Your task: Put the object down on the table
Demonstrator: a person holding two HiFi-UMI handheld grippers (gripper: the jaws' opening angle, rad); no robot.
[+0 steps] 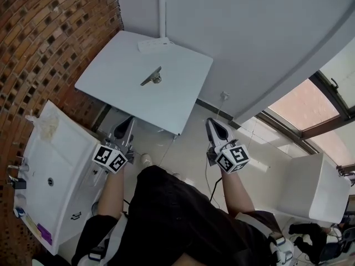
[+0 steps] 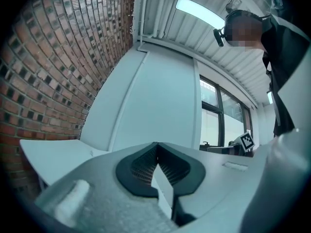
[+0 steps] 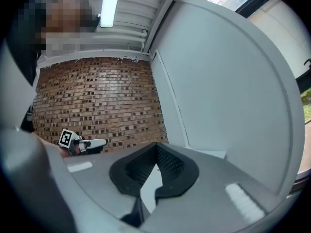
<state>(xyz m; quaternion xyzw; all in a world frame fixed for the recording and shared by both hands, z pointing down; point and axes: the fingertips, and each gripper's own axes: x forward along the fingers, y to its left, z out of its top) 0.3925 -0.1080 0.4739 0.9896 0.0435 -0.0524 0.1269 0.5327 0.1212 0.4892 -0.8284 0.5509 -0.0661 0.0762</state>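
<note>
Both claws are pressed shut at the tips with nothing between them. The left claw (image 2: 157, 147) points up toward a white wall beside the brick wall (image 2: 43, 72), and only a thin sliver of light shows lower down between its ribbed pads. The right claw (image 3: 156, 148) looks the same, tips touching and empty. The person holds them low at either side of the body, well apart from the white surface (image 1: 119, 90). The small metallic object (image 1: 152, 77) lies on that surface near its middle, with a white power strip (image 1: 155, 44) at the far edge.
</note>
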